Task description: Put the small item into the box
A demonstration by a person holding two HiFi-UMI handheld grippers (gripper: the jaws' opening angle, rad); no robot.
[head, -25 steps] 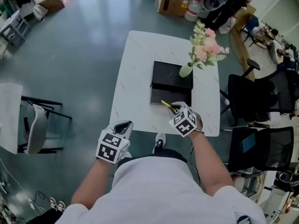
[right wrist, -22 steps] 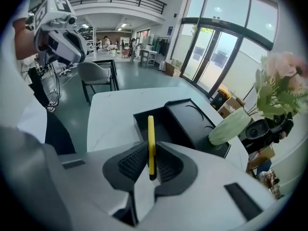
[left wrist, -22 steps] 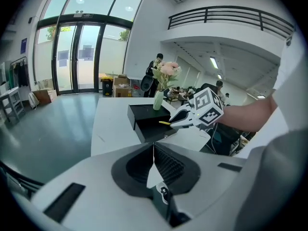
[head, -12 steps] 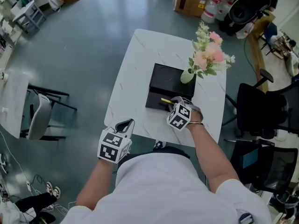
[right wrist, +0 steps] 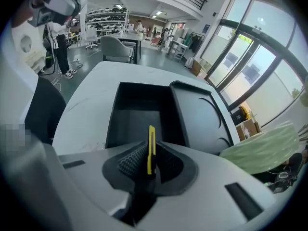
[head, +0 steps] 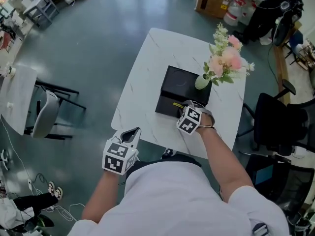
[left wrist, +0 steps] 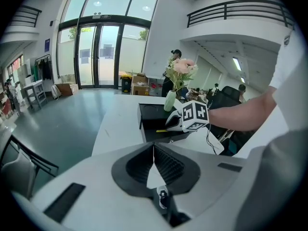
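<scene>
2 grippers are in view, and only 1 has moved. Nearest the person, the left gripper (left wrist: 154, 150) hangs off the near edge of the table (head: 147, 73). Its jaws are clenched together on nothing, and it sits much where it was 1 second ago.

Farther in and to the right, the right gripper (right wrist: 146, 159) has travelled away from the person. 1 second ago its tips were at the near wall of the black box (right wrist: 137, 121); now they reach over that wall. The small yellow item (right wrist: 151, 141), a thin flat strip that may be a cutter, stands on edge between this gripper's ribbed pads. Its far end pokes out above the box's uncovered tray. The jaws are just beginning to part, though both pads still look to be touching the item, so it is grasped rather than released.

The change suggests the carry is about over and the letting-go has started. The item is above the box, not yet in it. Once the grip slackens it should fall into the near part of the tray. It sits close to the near wall, so it might catch there.

Beyond the tray lies the lid (right wrist: 197, 114), touching the tray on its far side. At the lid's far right stands a pale green vase (head: 202, 81) of pink flowers (head: 227, 58). Whether the vase rests on the lid or just beside it cannot be told. It is clear of where the item would land.
</scene>
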